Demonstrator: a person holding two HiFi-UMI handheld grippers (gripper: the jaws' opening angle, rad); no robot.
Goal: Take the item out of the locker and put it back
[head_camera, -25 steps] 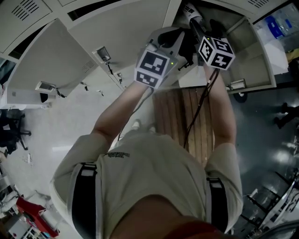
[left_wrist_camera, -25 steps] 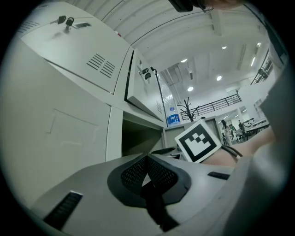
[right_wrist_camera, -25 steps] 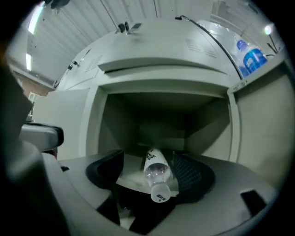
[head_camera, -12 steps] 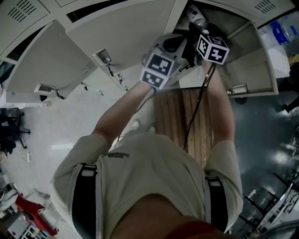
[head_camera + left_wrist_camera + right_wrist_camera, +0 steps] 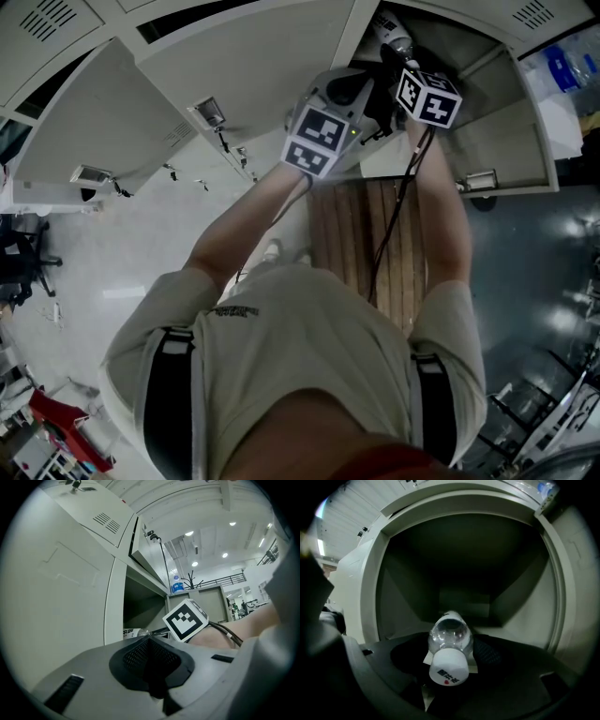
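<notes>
A clear plastic bottle (image 5: 449,632) with a white cap (image 5: 449,668) lies on its side on the floor of the open locker (image 5: 464,573), cap towards the camera. My right gripper (image 5: 449,643) reaches into that compartment. Its jaws have just been closing, and both pads now touch the bottle's sides. The head view shows the right gripper (image 5: 396,52) inside the locker (image 5: 469,56) with the bottle (image 5: 392,28) at its tip. Just left of it, my left gripper (image 5: 361,86) hovers at the locker's mouth. In the left gripper view the left gripper (image 5: 149,638) is shut and holds nothing.
The locker's door (image 5: 511,141) hangs open to the right, and another open door (image 5: 94,122) stands at the left. A wooden bench (image 5: 370,234) is below my arms. Blue-capped water bottles (image 5: 562,52) rest on top at the right.
Both grippers moved up the head view and deeper towards the locker over the first half second, then held still. The bottle stays between the right jaws.
</notes>
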